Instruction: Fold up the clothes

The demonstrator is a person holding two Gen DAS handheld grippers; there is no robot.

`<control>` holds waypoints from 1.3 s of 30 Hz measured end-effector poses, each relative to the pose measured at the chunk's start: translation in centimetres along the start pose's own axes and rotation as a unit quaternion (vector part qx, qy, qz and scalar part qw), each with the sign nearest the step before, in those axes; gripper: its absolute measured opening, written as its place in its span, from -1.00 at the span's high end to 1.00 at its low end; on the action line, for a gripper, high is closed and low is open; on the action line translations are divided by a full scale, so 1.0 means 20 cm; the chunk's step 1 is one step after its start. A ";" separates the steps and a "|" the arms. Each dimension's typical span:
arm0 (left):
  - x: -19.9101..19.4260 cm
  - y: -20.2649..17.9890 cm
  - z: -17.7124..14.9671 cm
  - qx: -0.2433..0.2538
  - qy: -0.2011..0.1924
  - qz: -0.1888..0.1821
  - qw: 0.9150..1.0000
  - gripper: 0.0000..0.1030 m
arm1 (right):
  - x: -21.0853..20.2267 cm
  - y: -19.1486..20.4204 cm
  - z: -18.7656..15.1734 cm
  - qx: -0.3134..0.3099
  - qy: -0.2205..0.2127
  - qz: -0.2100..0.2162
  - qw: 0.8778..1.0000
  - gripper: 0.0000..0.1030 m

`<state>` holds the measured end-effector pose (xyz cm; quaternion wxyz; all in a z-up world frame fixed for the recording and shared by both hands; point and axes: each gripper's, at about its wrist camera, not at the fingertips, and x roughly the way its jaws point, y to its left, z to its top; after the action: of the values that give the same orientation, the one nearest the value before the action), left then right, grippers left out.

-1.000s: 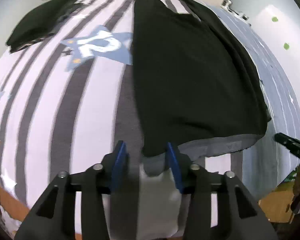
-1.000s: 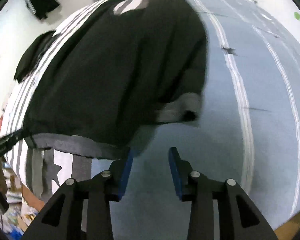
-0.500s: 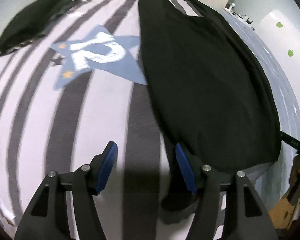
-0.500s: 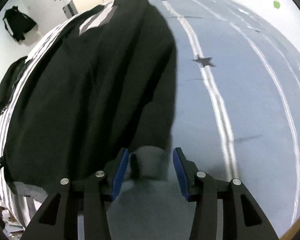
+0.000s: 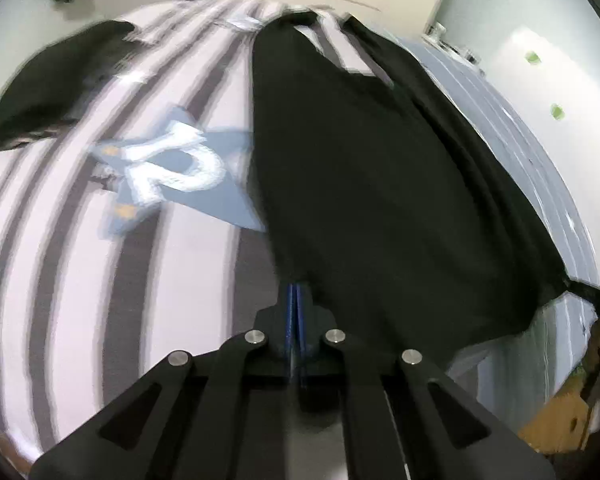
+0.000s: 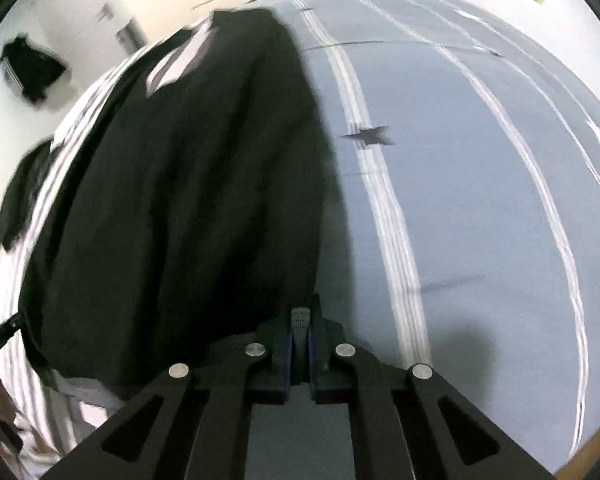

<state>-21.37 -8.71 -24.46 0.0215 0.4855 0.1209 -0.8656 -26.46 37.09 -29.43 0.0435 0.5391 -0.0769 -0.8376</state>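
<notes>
Nearest the left wrist camera, the left hand-held gripper [image 5: 296,320] has its 2 blue pads pressed together at the near left edge of the black garment [image 5: 380,184]; blur and dark cloth hide whether any fabric is pinched between them, so I cannot tell if it grips the garment. In the right wrist view, the right hand-held gripper [image 6: 300,334] is clamped on a ribbed grey cuff [image 6: 301,320], which sticks up between its blue pads at the garment's near right edge.

The black garment lies lengthwise down the middle of the bed, its hem toward the near edge and its neckline toward the far edge. Its left side rests on the striped white-and-grey cover [image 5: 80,264], its right side on the blue cover [image 6: 480,200] with thin white lines.

Left of the garment, a blue star with a white figure [image 5: 172,172] shows on the striped cover. On the blue cover, just right of the garment, sits a small dark star [image 6: 366,136].

Toward the far left corner of the bed lies another dark garment [image 5: 56,80], well apart from the first. Beyond the bed, a black piece of clothing [image 6: 30,68] hangs on the pale wall.
</notes>
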 end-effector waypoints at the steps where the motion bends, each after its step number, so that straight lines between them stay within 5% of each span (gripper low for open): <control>1: -0.04 0.02 0.00 -0.003 -0.006 0.006 1.000 0.98 | -0.08 0.00 -0.05 0.007 -0.002 0.001 1.000 0.91; 6: -0.06 0.23 -0.04 -0.035 0.014 0.068 0.997 1.00 | -0.19 0.01 -0.12 0.002 0.006 0.001 1.000 0.91; 10: 0.03 0.27 -0.08 -0.041 0.043 0.048 0.997 0.99 | 0.00 -0.03 -0.11 0.019 0.041 -0.005 0.999 0.88; 12: 0.07 0.20 -0.07 -0.030 0.045 0.024 0.998 0.75 | 0.05 -0.03 -0.12 0.016 0.051 -0.018 0.998 0.83; 14: 0.11 0.13 -0.06 -0.034 0.050 -0.010 0.998 0.09 | 0.05 -0.02 -0.12 0.014 0.053 -0.025 0.998 0.77; 16: 0.13 0.07 -0.05 -0.036 0.046 -0.038 0.998 -0.09 | 0.04 -0.01 -0.12 0.011 0.052 -0.029 0.998 0.63; 18: 0.13 0.01 -0.04 -0.035 0.046 -0.048 0.997 -0.10 | -0.01 0.01 -0.11 -0.002 0.033 -0.030 0.999 0.19; 21: 0.13 -0.04 -0.04 -0.042 0.045 -0.058 0.996 -0.10 | -0.07 0.05 -0.08 -0.016 0.008 -0.023 1.000 -0.06; 29: 0.03 -0.03 -0.02 -0.065 0.022 -0.054 0.996 -0.10 | -0.01 0.11 0.02 -0.033 0.015 -0.012 0.999 -0.07; 32: 0.00 -0.04 -0.05 -0.056 0.019 -0.055 0.997 -0.14 | 0.16 0.13 0.07 -0.041 0.030 -0.017 0.999 -0.07; 39: 0.28 -0.11 -0.13 -0.020 0.067 -0.040 0.997 -0.20 | 0.29 0.19 0.06 -0.074 0.042 -0.049 0.995 -0.09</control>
<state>-22.47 -5.45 -30.05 -0.0115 0.5370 0.1588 -0.8284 -29.98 32.57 -33.40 0.0458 0.5722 0.0139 -0.8187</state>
